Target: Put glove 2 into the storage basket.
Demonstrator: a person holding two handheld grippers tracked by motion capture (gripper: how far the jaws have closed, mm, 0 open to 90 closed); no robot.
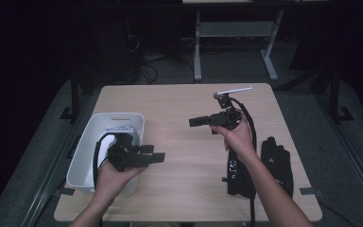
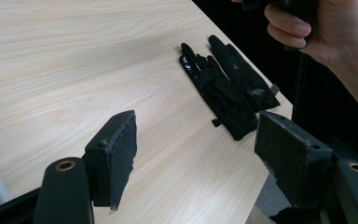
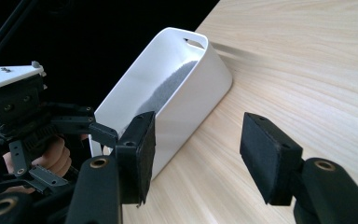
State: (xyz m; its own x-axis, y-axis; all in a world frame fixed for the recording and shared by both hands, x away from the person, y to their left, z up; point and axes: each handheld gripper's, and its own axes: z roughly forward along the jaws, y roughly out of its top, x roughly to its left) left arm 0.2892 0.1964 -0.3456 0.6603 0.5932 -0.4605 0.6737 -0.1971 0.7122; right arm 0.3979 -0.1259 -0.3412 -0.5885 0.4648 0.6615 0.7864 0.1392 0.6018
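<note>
a: high view, what's on the wooden table?

b: a white plastic bin stands at its left edge, and a pair of black gloves lies flat near the right edge, side by side, fingers pointing away from the person

a: and the grippers?

b: the left gripper is held in the person's left hand just over the near right side of the bin, its jaws pointing toward the table's middle. the right gripper is in the right hand above the middle of the table, jaws pointing left toward the bin. both are off the surface

a: jaws?

b: spread on both. the left gripper view has the two black pads well apart with bare wood between them, and the right gripper view shows the same, nothing pinched

a: where do the gloves sit relative to them?

b: in the left gripper view the gloves lie beyond its jaws, near the table's edge, under the right hand holding the other tool. neither gripper touches them

a: and the bin?

b: in the right gripper view the bin is just past that gripper's left jaw, with the left gripper next to it. a handle slot is cut in its far end wall
</note>
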